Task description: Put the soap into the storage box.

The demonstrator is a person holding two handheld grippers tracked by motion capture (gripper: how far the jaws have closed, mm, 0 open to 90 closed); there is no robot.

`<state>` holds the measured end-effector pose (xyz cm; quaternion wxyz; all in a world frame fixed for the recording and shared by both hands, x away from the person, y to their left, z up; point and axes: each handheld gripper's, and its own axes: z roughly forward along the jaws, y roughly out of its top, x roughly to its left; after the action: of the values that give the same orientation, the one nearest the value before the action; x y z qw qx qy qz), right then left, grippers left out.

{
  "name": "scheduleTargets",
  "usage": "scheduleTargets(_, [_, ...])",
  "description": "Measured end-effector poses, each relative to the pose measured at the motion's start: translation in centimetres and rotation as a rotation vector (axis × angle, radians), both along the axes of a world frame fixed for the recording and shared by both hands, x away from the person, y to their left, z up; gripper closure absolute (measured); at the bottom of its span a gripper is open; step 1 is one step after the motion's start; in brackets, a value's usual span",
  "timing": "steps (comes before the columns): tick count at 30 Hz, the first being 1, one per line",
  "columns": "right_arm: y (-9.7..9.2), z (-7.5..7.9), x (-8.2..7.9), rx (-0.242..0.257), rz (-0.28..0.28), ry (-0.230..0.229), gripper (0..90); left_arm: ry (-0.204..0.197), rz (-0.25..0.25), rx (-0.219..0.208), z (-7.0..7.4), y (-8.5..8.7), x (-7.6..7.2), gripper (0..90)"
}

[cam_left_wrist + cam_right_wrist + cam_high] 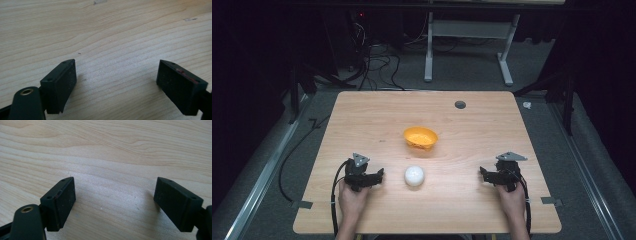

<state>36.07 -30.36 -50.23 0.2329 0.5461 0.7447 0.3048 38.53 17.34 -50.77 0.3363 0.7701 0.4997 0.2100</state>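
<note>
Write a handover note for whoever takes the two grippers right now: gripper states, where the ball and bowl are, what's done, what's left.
Left gripper: open, empty, low over the wooden table, just left of the white round ball.
Right gripper: open, empty, further off to the ball's right.
Orange plastic bowl: upright, empty, just beyond the ball.
Done: nothing grasped.
Left: probably pick up the ball and place it in the bowl; the left gripper is nearer.

Ball (pixel 414 175) before bowl (pixel 420 137), between tools.
</note>
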Motion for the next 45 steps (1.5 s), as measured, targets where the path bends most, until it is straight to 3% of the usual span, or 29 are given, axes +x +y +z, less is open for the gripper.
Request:
scheduleTargets(40, [0.01, 0.00, 0.02, 0.000, -0.002, -0.001, 18.4, 0.000, 0.013, 0.001, 0.03, 0.08, -0.07, 16.6])
scheduleTargets(45, [0.00, 0.00, 0.00, 0.001, -0.002, 0.000, 18.4, -0.031, 0.016, 0.004, 0.12, 0.05, -0.38, 17.5])
